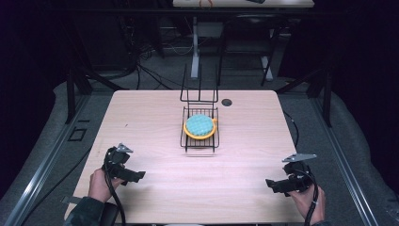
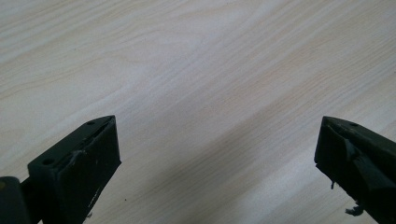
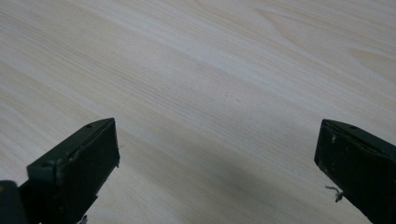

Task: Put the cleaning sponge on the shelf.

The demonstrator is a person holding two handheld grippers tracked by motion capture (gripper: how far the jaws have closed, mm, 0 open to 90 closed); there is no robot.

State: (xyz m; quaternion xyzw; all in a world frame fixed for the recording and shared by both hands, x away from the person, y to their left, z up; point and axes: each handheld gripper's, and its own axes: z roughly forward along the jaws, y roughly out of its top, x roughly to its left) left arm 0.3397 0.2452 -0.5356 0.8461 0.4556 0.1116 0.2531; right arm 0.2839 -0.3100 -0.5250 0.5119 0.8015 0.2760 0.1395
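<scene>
**Both grippers low and wide at the near edge, rack untouched mid-table**

We see the left gripper point(image 1: 139, 176) at the near-left of the table point(image 1: 141, 122). The left hand point(image 1: 99, 184) wraps its handle from below, forearm coming in from the bottom edge in a dark sleeve point(image 1: 87, 212). The gripper's nose points right and a bit toward us, along the table top. Its grey plate sits on top, cable looping down past the wrist.

The right gripper point(image 1: 272, 184) mirrors it at the near-right. The right hand point(image 1: 306, 200) holds it from behind, nose pointing left toward table centre. Grey plate on top, roughly level; cable runs down along the wrist.

Jaws: in the left gripper view the two black jaws stand far apart at the frame's bottom corners, bare wood between them, nothing held. Same in the right gripper view: jaws spread wide, only wood grain between. Both cameras look down at the table from close range, so both grippers sit low over it.

The rack point(image 1: 200, 127), black wire, stands at table centre, toward the far side, well apart from both grippers. An orange dish point(image 1: 188, 133) lies in it, with a teal waffle-textured pad point(image 1: 199, 125) on top. Upright wire prongs rise at the rack's far end. A dark round hole point(image 1: 227, 102) sits in the table just right of those prongs.
</scene>
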